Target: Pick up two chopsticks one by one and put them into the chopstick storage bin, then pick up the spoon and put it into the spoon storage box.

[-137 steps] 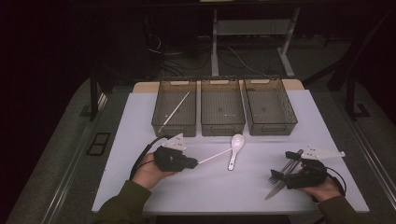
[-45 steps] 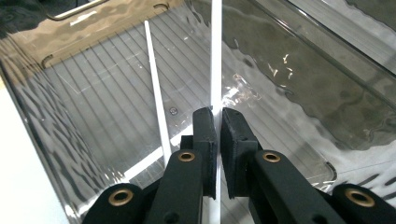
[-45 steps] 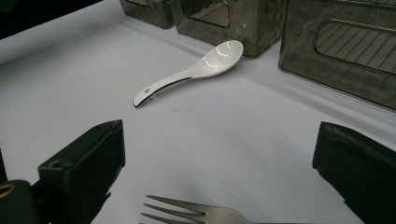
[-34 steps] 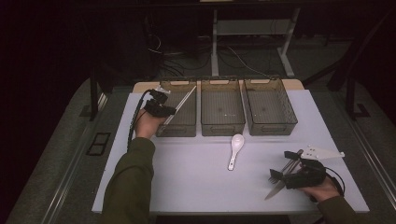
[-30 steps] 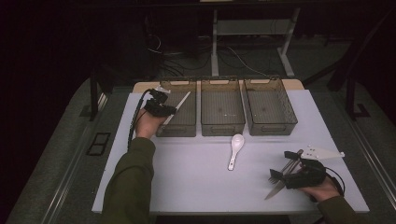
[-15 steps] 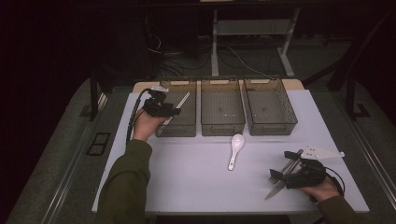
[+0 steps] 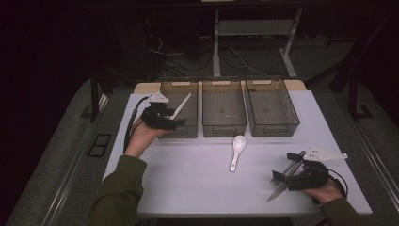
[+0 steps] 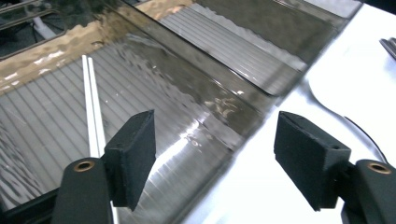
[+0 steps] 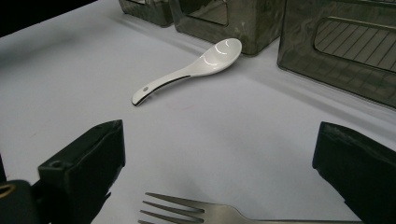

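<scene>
High view looks down, tongs views close and low, sharing bins [image 7: 224, 108]

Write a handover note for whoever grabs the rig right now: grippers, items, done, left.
Left gripper: open, nothing between the jaws, at the near edge of the left bin; jaws have just been opening.
Right gripper: open, resting on the table by the fork and knife.
Done: white chopsticks lie in the left bin.
Left: white spoon on the table in front of the middle bin; fork and knife also unsorted. Middle and right bin look empty.
</scene>
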`<state>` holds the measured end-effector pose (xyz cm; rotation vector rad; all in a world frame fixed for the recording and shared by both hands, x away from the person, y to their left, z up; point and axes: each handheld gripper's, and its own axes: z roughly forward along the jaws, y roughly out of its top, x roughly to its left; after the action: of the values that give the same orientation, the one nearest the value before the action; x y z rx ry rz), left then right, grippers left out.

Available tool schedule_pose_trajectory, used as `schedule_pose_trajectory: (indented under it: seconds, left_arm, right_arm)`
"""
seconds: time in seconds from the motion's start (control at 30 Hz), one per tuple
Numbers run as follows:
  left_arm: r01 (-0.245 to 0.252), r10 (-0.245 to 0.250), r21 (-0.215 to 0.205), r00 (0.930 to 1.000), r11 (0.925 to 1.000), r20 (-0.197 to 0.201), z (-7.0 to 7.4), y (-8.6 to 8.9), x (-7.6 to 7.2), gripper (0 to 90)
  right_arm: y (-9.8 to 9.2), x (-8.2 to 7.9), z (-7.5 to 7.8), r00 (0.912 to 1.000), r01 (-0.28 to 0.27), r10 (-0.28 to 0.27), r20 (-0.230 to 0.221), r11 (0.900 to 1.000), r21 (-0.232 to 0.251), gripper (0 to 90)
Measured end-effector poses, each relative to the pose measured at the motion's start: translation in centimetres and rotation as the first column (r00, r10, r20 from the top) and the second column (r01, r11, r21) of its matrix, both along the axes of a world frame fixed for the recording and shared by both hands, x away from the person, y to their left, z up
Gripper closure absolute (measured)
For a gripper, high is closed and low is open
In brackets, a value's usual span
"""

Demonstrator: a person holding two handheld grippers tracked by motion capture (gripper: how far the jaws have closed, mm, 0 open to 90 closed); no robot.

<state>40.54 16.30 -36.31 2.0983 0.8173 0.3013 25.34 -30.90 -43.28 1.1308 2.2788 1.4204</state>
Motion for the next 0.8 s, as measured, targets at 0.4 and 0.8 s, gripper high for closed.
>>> schedule_pose_trajectory:
  seconds: [0.4, 0.8]
  left_arm:
    - [0.05, -0.05, -0.024, 0.9986, 0.9985, 0.016, -0.9, -0.9, -4.4, 26.8]
    - [0.116, -0.115, -0.015, 0.9925, 0.9932, 0.041, -3.1, -2.8, -8.1, 38.0]
  right_arm:
    - [0.0, -0.1, 0.0, 1.0, 0.003, -0.003, 0.0, 1.0, 0.003, 2.3]
    - [0.0, -0.1, 0.0, 1.0, 0.0, 0.0, 0.001, 1.0, 0.003, 2.4]
